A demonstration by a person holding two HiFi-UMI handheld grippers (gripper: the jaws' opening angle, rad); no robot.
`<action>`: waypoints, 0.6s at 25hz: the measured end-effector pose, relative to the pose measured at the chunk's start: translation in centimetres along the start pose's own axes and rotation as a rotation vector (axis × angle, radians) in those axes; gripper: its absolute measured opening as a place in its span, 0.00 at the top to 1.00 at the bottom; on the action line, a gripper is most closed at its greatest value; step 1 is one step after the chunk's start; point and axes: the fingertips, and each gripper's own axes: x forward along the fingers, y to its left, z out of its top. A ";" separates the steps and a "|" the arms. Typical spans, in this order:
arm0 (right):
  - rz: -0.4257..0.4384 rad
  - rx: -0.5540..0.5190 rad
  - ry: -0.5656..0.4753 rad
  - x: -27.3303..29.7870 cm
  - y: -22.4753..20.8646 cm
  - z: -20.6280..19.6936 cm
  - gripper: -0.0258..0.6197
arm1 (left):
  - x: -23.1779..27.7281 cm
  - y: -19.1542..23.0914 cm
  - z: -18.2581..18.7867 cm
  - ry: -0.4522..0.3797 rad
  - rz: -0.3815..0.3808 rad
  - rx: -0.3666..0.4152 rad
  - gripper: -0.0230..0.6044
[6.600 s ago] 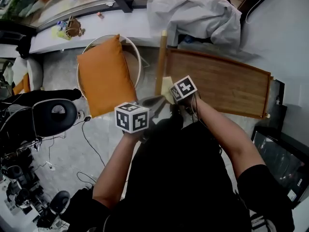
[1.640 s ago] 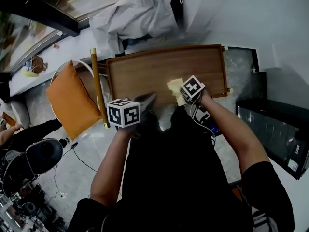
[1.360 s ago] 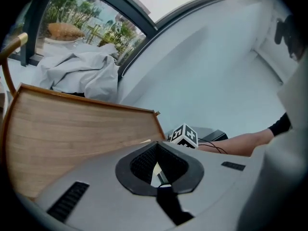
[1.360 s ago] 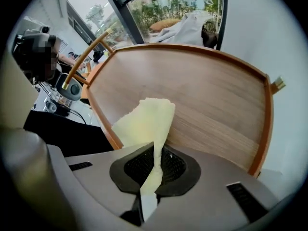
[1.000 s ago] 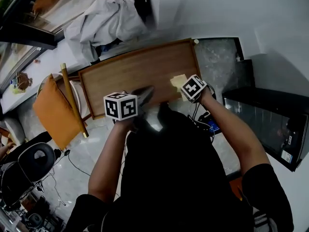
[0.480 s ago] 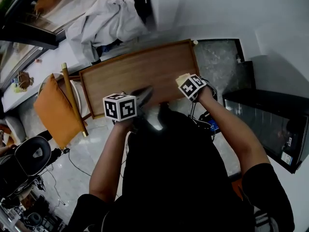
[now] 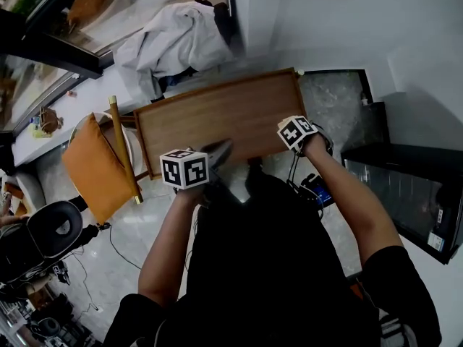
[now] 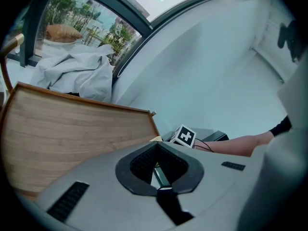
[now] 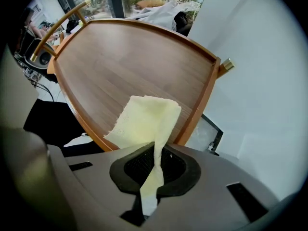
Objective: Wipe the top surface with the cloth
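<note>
Right gripper view gives me the clearest read. My right tool (image 9: 153, 177) has its jaws clamped on a pale yellow cloth (image 9: 147, 121). A twisted strip of the cloth is pinched in the slot, and the rest fans out ahead of the jaws. The loose part spreads across the near rim and onto the wood of the table (image 9: 130, 61), close to its right end. I cannot tell how firmly it presses on the surface.

In the head view this tool sits at the table's near right edge. Its marker cube covers the cloth, so I see none of the yellow from above.

My left tool (image 8: 159, 170) has its jaws drawn together, and I see nothing held between them. It hangs at the near edge of the table, toward the middle and well apart from the right tool. Whether it touches the wood I cannot make out.

The wooden top has a raised rim all round, and the rest of its surface is bare. A brass-coloured bar (image 7: 124, 147) runs along its left end, with an orange cushion (image 7: 90, 168) just beyond that. A heap of pale fabric (image 7: 177, 42) lies past the far left corner. A dark cabinet (image 7: 405, 186) stands to the right.
</note>
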 end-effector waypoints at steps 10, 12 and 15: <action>0.114 -0.019 -0.430 -8.7 5.3 8.8 0.91 | -7.2 0.9 1.4 -0.205 0.020 0.044 0.95; 0.179 -0.034 -0.590 -12.9 8.4 11.3 0.91 | -9.8 -0.4 2.3 -0.300 -0.027 0.082 0.95; 0.233 -0.051 -0.812 -20.0 13.4 13.6 0.91 | -14.1 -2.4 1.9 -0.353 -0.076 0.162 0.95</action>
